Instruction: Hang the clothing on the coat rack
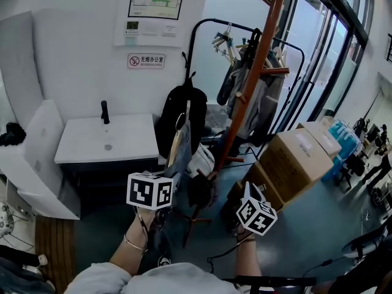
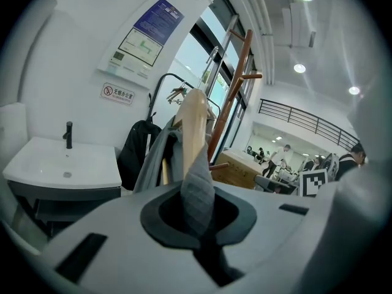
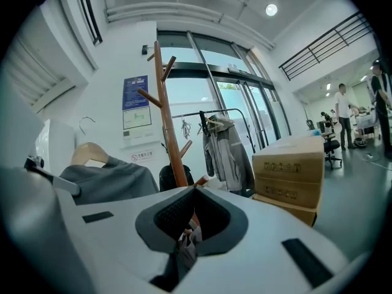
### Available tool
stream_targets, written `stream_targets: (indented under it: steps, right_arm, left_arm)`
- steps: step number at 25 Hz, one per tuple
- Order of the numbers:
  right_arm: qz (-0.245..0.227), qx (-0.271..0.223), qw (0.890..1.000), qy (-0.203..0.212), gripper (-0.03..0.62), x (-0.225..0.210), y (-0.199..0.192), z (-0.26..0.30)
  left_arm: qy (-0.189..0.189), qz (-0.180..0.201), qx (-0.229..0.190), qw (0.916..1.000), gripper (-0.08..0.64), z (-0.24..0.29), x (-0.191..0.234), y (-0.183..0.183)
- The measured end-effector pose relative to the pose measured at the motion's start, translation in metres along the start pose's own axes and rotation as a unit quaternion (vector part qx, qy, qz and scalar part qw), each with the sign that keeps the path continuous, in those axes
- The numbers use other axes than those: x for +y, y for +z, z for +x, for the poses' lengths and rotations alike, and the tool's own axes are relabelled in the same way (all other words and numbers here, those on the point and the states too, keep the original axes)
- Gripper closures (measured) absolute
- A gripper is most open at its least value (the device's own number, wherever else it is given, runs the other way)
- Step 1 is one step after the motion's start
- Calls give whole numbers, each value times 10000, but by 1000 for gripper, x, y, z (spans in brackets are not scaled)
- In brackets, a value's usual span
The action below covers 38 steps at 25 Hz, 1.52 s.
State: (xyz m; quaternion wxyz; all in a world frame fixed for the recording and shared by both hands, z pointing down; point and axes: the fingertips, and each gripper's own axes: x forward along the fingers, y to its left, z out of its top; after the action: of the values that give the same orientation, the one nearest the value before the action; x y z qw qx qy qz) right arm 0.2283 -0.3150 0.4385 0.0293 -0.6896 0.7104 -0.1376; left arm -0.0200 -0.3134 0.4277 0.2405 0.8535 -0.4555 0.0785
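Note:
A grey garment point(image 1: 182, 149) hangs on a wooden hanger point(image 2: 195, 124) in front of me. My left gripper point(image 2: 197, 220) is shut on the grey garment point(image 2: 197, 192) where it drapes over the hanger's end; in the head view that gripper point(image 1: 164, 185) sits just under the hanger. Lower right, my right gripper point(image 1: 242, 196) is shut on a fold of the same garment point(image 3: 185, 245). The right gripper view shows the hanger point(image 3: 89, 153) and the cloth point(image 3: 113, 179) off to the left. Behind them rises the reddish wooden coat rack point(image 1: 256, 66), its pegs bare point(image 3: 164, 103).
A black rolling clothes rail point(image 1: 211, 26) with hung jackets point(image 1: 260, 97) stands behind the coat rack. A white sink counter point(image 1: 107, 139) is at the left. Cardboard boxes point(image 1: 297, 158) are stacked at the right. A black bag point(image 1: 180, 109) hangs beside the sink.

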Motion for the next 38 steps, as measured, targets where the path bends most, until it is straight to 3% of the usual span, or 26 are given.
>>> stream_targets:
  steps: [11, 20, 28, 38]
  right_arm:
    - [-347, -211, 9988, -291, 569, 5, 41, 42]
    - [-220, -364, 9972, -612, 569, -9, 45, 63]
    - [-53, -361, 9958, -841, 569, -39, 41, 69]
    - [-93, -417, 9968, -676, 569, -46, 60, 94]
  left_arm:
    - [-410, -96, 129, 9990, 537, 46, 24, 26]
    - [-687, 257, 207, 9971, 536, 77, 31, 52]
    - [-639, 430, 239, 9967, 535, 96, 32, 63]
    - [-483, 849, 172, 9951, 537, 101, 22, 90]
